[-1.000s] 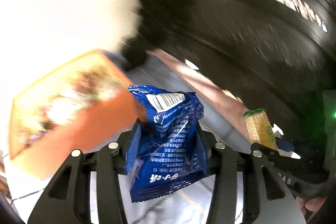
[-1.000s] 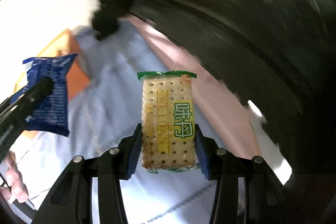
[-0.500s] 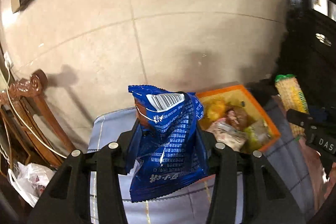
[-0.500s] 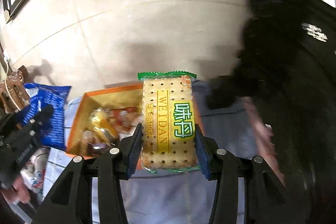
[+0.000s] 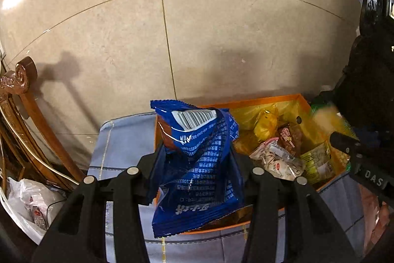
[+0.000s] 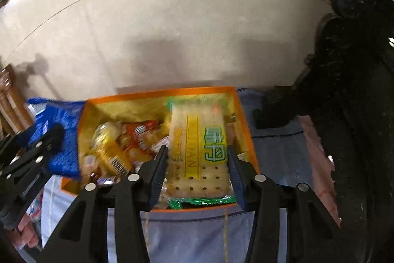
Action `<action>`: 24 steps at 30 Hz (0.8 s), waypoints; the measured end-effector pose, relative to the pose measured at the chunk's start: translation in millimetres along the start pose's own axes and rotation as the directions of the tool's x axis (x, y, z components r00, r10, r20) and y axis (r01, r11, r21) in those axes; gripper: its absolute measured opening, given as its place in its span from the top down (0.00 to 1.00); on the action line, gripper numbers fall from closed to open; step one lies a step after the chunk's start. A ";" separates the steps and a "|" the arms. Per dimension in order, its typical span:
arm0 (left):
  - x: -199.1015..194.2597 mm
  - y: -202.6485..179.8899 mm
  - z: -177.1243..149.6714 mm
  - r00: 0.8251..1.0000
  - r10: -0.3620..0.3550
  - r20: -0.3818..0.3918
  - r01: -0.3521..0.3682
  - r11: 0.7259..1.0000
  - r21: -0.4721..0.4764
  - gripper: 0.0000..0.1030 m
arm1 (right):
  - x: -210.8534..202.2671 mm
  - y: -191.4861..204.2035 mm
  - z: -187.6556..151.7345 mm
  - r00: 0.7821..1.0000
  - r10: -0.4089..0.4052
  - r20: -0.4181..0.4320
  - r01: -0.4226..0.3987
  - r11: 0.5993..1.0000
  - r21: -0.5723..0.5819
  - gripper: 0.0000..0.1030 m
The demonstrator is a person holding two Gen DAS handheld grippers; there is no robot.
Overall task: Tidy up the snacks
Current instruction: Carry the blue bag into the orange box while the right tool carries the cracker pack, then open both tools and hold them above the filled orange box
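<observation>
Left wrist view: left claw [image 5: 197, 164] opening, pads still against the blue snack bag [image 5: 197, 164], which stands upright between them with its barcode end up, over the near left corner of the orange box [image 5: 251, 104]. Inside the box, loose wrapped snacks [image 5: 278, 154] piled toward the right wall. Box set on a blue-grey cloth [image 5: 123, 139] with thin lines; beige floor tiles [image 5: 172, 28] beyond, a carved wooden chair [image 5: 22, 90] at the left edge. Right claw entering from the right edge, cracker pack blurred there. Right wrist view: right claw [image 6: 197, 171] opening, jaws spread wider than the cracker pack [image 6: 197, 147], a gap showing on each side; pack blurred, between the jaws and above the box's near right corner, green end seal toward the camera. Left claw at the box's left wall with the blue bag.
</observation>
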State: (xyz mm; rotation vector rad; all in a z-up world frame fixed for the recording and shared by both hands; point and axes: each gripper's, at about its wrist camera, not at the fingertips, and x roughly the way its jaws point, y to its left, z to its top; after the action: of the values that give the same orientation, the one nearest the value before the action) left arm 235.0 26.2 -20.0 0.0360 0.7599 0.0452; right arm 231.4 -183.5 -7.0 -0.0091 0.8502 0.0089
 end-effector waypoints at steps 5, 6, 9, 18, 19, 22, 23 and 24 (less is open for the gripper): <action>-11.3 1.4 4.9 0.997 -0.059 0.051 0.061 0.998 -0.024 0.04 | -10.4 0.5 4.4 0.999 -0.033 0.043 0.033 0.999 -0.006 0.03; -15.0 -3.3 5.4 0.997 -0.041 0.067 0.041 0.999 0.012 0.04 | -11.1 -0.1 4.9 0.999 -0.031 0.039 0.031 1.000 -0.001 0.03; -25.0 -14.8 7.3 0.995 -0.027 0.100 0.020 0.997 0.069 0.04 | -14.6 0.0 5.0 0.999 -0.016 0.034 0.015 1.000 0.002 0.03; -30.3 -20.5 7.9 0.994 -0.011 0.109 0.003 0.997 0.074 0.04 | -21.1 -2.4 2.7 0.999 -0.031 0.035 0.031 1.000 0.005 0.03; -29.6 -20.8 7.2 0.994 -0.011 0.106 0.003 0.997 0.074 0.04 | -21.5 -2.9 2.9 0.999 -0.033 0.036 0.033 0.999 0.007 0.03; -28.7 -18.0 6.3 0.995 -0.016 0.094 0.011 0.998 0.056 0.04 | -22.8 -3.8 3.4 0.999 -0.035 0.039 0.035 0.999 0.007 0.03; -28.5 -16.5 6.0 0.996 -0.021 0.088 0.017 0.999 0.048 0.04 | -23.2 -4.0 3.4 0.998 -0.038 0.040 0.038 0.999 0.005 0.03; -28.6 -15.1 5.8 0.996 -0.021 0.086 0.018 0.999 0.040 0.04 | -23.6 -4.4 3.2 0.998 -0.041 0.042 0.041 0.999 0.005 0.03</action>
State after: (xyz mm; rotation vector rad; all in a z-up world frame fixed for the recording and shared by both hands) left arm 218.7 9.4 3.1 0.0674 0.6748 0.0100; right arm 218.3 -187.9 13.0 -0.0229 0.8079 -0.0310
